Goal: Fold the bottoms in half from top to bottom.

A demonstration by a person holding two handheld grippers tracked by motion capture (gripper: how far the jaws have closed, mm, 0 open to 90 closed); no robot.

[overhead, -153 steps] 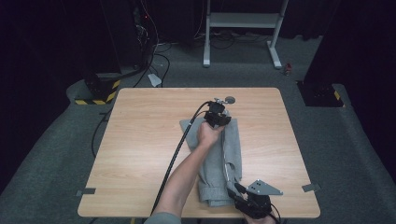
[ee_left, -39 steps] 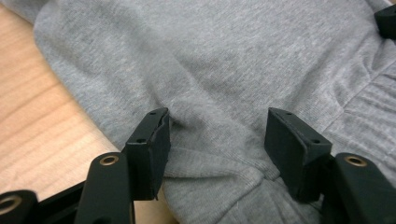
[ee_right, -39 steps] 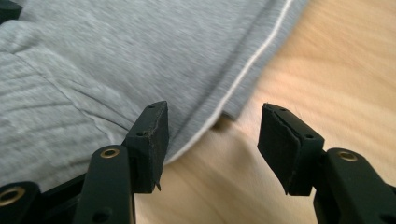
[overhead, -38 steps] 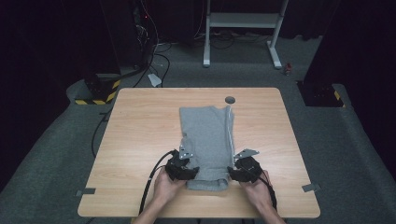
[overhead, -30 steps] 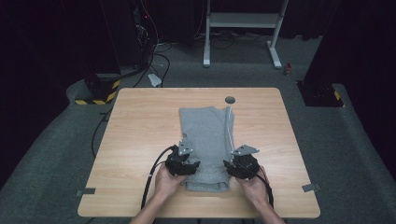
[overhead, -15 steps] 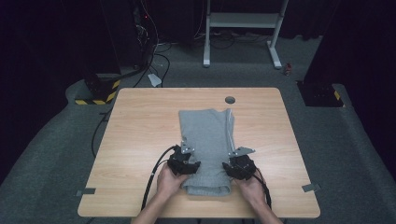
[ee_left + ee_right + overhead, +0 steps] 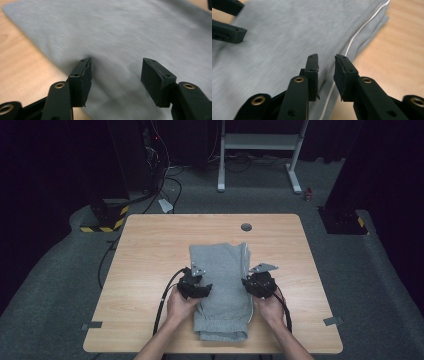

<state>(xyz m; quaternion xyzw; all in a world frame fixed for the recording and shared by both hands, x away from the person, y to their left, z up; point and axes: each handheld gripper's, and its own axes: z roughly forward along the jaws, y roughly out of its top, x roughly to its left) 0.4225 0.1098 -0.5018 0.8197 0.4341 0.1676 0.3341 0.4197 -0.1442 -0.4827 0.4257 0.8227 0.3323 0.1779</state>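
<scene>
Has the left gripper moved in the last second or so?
Yes. The left gripper has slid farther from the person, up the grey trousers, away from the table's near edge.

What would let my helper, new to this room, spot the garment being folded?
On the wooden table, between the left gripper and right gripper, lies the grey folded garment. A thin white stripe along its right edge marks it.

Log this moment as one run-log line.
item: folded grey fabric sweatpants on wooden table | left gripper: open over left edge | right gripper: narrowly open at piped right edge
</scene>
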